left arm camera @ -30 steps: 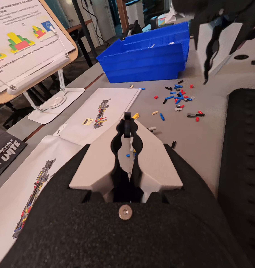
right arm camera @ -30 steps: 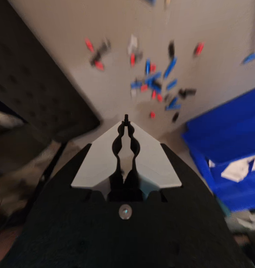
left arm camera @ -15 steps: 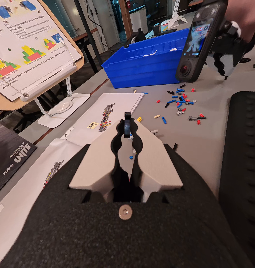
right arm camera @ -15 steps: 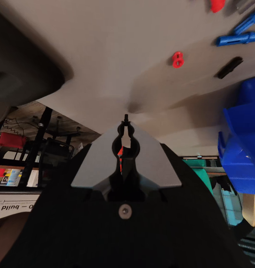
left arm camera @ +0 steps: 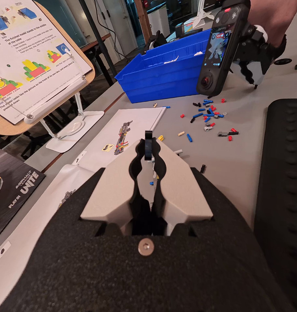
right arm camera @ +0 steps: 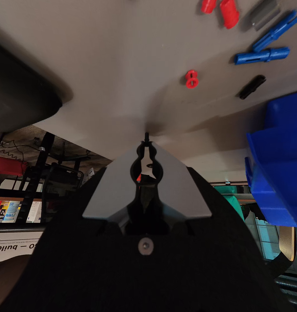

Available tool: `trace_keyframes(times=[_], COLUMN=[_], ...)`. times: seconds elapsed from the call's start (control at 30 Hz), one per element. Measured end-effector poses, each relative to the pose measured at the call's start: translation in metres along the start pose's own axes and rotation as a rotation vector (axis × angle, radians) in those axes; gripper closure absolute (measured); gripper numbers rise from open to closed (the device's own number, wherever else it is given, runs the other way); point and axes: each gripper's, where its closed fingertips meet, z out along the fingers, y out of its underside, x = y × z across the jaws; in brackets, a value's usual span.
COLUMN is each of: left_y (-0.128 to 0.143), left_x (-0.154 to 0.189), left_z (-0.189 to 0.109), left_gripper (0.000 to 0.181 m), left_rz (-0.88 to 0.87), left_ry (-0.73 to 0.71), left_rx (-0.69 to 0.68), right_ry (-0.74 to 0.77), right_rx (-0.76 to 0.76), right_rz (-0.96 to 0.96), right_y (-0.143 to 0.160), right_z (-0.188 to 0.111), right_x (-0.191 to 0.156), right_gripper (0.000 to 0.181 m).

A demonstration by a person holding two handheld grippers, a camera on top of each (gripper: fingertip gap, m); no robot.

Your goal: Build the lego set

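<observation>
Left gripper (left arm camera: pixel 148 143): fingers clamped on a black beam (left arm camera: pixel 148 145), above the instruction booklet (left arm camera: pixel 127 130). Beyond the booklet, loose pins (left arm camera: pixel 209 115) lie scattered. Farthest, beside the blue bin (left arm camera: pixel 161 74), right gripper (right arm camera: pixel 146 142): fingers pinching a black pin (right arm camera: pixel 146 136).

Loose red, blue, black lego pieces (left arm camera: pixel 210 116) on grey table (left arm camera: pixel 212 160).

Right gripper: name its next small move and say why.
Probably lift the right gripper clear of the table and carry its small black pin toward the black piece that the left gripper grips. Both are shut on parts, and the pin's tip sits at the tabletop, far from that piece.
</observation>
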Motion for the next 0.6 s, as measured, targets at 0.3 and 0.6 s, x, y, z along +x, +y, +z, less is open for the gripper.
trace_keyframes(times=[0.3,0.6], left_y=[-0.0007,-0.0005], left_x=[0.0008,0.0018], left_z=[-0.0002,-0.0001], left_gripper=[0.174,0.174], left_rz=[0.007,0.016], left_ry=[-0.002,-0.001], left_rx=[0.002,0.000], right_ry=[0.006,0.002], right_rx=[0.006,-0.084], right_rz=[-0.009,-0.028], right_y=[-0.0035,0.0044], right_z=[-0.0014,0.0008], right_x=[-0.0006,-0.0013], right_gripper=[0.175,0.177])
